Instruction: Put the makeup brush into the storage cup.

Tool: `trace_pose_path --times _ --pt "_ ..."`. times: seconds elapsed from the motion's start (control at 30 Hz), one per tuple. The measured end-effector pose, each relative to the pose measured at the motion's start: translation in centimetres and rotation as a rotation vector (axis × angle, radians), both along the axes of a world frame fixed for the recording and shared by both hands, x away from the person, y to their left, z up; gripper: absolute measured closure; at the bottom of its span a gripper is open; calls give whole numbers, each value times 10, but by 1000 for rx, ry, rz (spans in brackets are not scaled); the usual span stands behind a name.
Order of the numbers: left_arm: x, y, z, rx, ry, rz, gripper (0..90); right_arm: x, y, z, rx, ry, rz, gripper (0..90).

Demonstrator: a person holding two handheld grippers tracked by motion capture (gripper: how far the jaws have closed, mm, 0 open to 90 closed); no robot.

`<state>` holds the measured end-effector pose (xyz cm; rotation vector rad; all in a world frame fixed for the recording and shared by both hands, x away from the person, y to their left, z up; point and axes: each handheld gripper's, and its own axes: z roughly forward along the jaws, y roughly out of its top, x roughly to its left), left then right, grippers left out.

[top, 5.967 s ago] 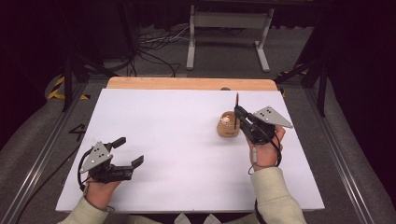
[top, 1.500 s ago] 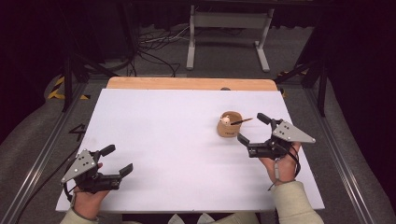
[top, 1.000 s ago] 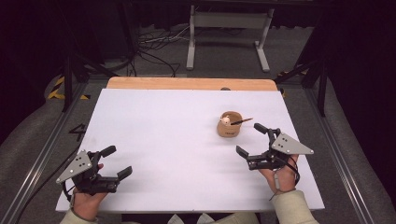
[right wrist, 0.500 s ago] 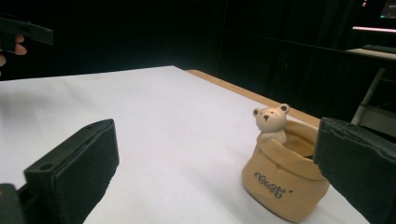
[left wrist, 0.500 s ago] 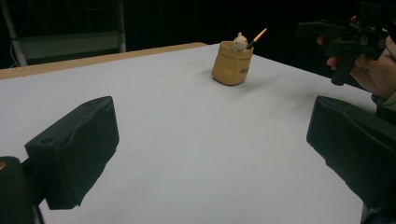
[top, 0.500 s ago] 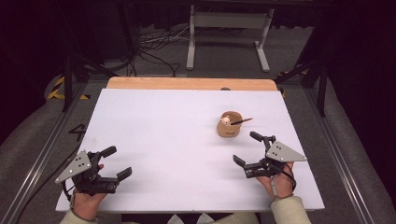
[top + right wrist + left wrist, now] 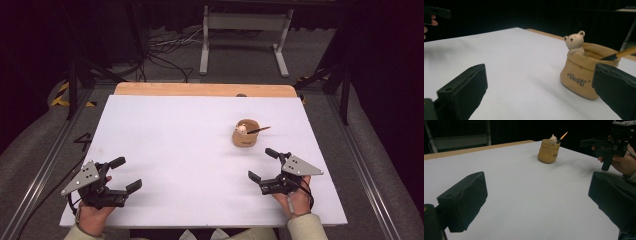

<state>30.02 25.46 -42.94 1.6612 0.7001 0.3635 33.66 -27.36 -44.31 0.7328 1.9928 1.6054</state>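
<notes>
From the high view, my white table point(image 7: 190, 150) takes up the middle of the frame, with a bare wooden strip along its top edge. Both tools sit low in the frame near the table's bottom edge. The left gripper point(image 7: 121, 173) is at lower left, jaws spread wide with nothing between them; in the left gripper view I see its two black jaws far apart over bare white surface. The right gripper point(image 7: 263, 166) is at lower right, also gaping wide and empty, resting just below the pot.

The tan sack-shaped pot point(image 7: 245, 134) stands upright right of centre, apart from both tools. In the right gripper view it shows at centre right, with dark lettering on its front that I can't read with confidence. A little bear figure point(image 7: 574, 41) peeks over its rim.

The pencil point(image 7: 259, 130) stands inside the pot, leaning; its long axis runs from the pot's mouth out toward the right of the high view, slightly upward in frame, with the orange end sticking out over the rim.
</notes>
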Motion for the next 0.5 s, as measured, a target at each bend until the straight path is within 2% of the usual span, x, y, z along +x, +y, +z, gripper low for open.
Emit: trace_pose_path --times 0.17,0.5 --pt "2 0 -2 -1 15 7 28 1 0 -2 0 25 -9 1" --pt "3 -1 -2 2 12 6 29 1 1 -2 -6 23 -10 1"
